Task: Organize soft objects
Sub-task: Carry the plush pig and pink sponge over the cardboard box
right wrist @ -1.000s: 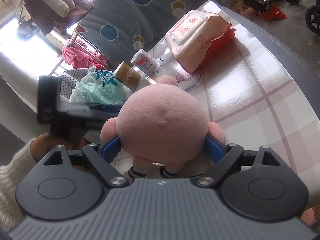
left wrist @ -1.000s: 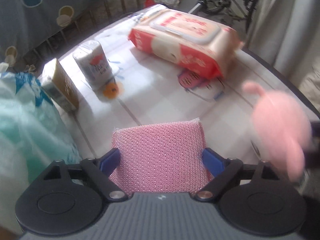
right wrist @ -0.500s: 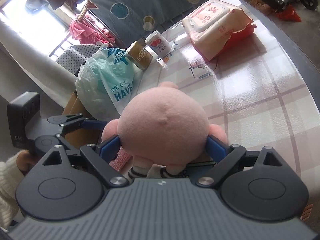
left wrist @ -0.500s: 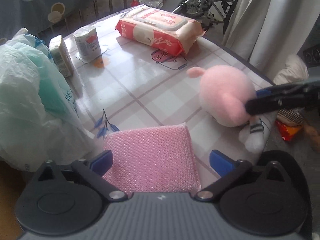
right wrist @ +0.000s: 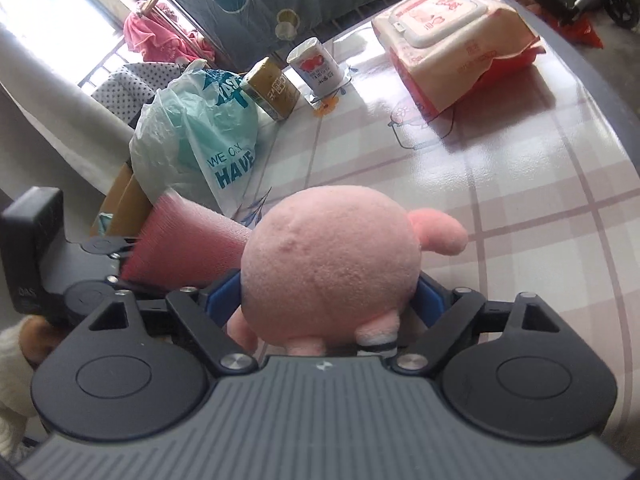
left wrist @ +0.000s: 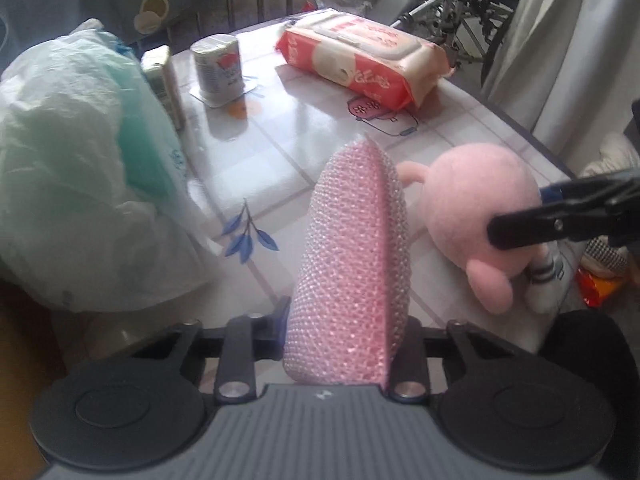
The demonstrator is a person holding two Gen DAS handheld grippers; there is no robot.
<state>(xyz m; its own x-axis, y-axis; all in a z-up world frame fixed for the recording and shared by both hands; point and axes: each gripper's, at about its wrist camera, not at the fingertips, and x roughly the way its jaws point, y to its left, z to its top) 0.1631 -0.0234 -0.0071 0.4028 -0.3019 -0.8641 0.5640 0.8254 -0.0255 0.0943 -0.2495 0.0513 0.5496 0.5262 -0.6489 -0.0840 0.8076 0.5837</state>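
Observation:
My left gripper [left wrist: 348, 320] is shut on a pink mesh sponge [left wrist: 356, 256], which now stands on edge, squeezed narrow between the jaws. The sponge also shows in the right wrist view [right wrist: 188, 248], held by the left gripper [right wrist: 120, 264] at the left. My right gripper [right wrist: 330, 300] is shut on a pink round plush toy [right wrist: 332, 264], held low over the table's near edge. In the left wrist view the plush [left wrist: 480, 216] sits right of the sponge, clamped by the right gripper's fingers [left wrist: 560, 220].
A checked table cover [right wrist: 520, 184] spans the table. A red and cream wet-wipes pack [right wrist: 452, 36] lies at the back. A white can [right wrist: 316, 64], a gold carton [right wrist: 272, 88] and a white-green plastic bag [right wrist: 200, 136] stand at the left.
The left gripper closed on the sponge, which went from lying flat and wide to standing narrow on edge. The right gripper with the plush turned slightly and stays beside it.

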